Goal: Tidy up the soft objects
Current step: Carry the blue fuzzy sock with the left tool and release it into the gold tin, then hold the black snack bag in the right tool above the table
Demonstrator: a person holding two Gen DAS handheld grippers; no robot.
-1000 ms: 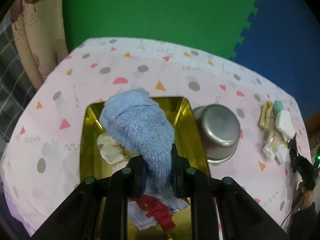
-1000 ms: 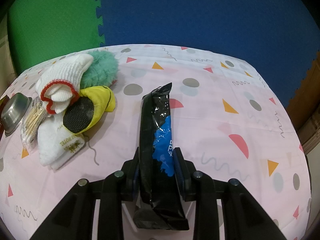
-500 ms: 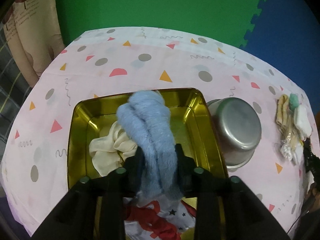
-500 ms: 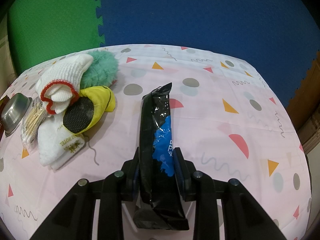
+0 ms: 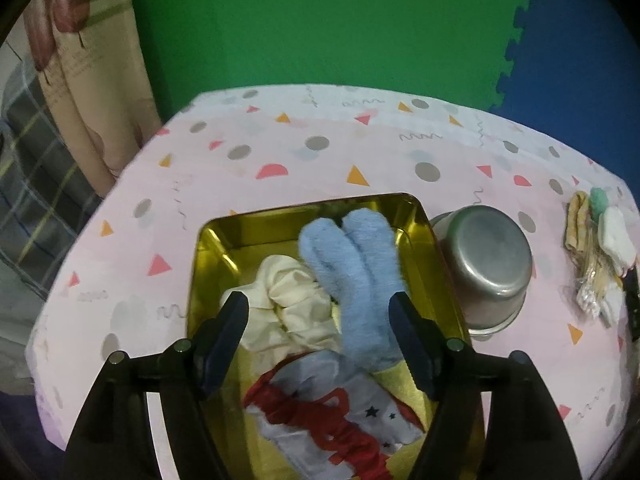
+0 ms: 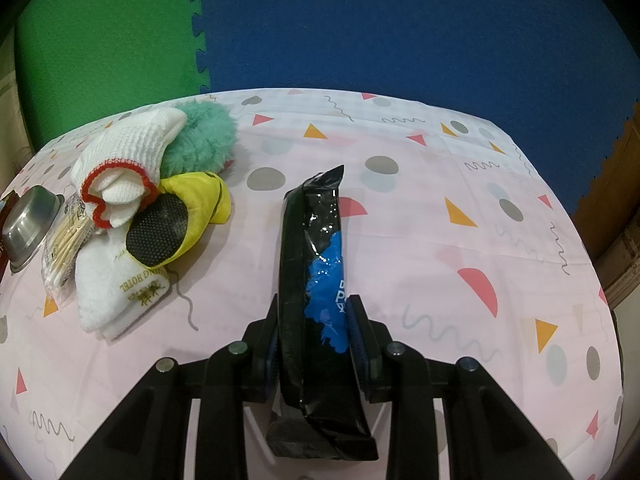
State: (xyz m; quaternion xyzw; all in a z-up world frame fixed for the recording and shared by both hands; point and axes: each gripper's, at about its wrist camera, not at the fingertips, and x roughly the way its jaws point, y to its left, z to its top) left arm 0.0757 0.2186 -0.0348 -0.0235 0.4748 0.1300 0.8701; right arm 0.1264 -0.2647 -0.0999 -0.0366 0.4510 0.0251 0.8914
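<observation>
The left gripper [image 5: 320, 316] is held over the gold tin [image 5: 208, 248]; its jaws have just been opening and now stand wide apart. The blue sock [image 5: 356, 272] lies between them, pressed by neither pad, folded double and resting in the tin against the far right corner. It is draped partly over a cream cloth [image 5: 292, 308], and its near end lies on a grey-and-red cloth [image 5: 332, 412] at the near end of the tin. An upturned steel bowl [image 5: 484, 264] is seen just beside the tin's right wall, on the patterned tablecloth [image 5: 280, 152].

The right gripper [image 6: 316, 320] is clamped on a black-and-blue packet [image 6: 316, 264], held edgewise with its far tip pointing away above the tablecloth. To its left, a heap is noted: a white glove [image 6: 128, 164] with a red cuff, a green pompom [image 6: 200, 140], a yellow-and-black item [image 6: 184, 212], a white hotel towel [image 6: 116, 292] and a bag of sticks [image 6: 68, 240]. These are touching one another. The bowl is visible at the left edge.
</observation>
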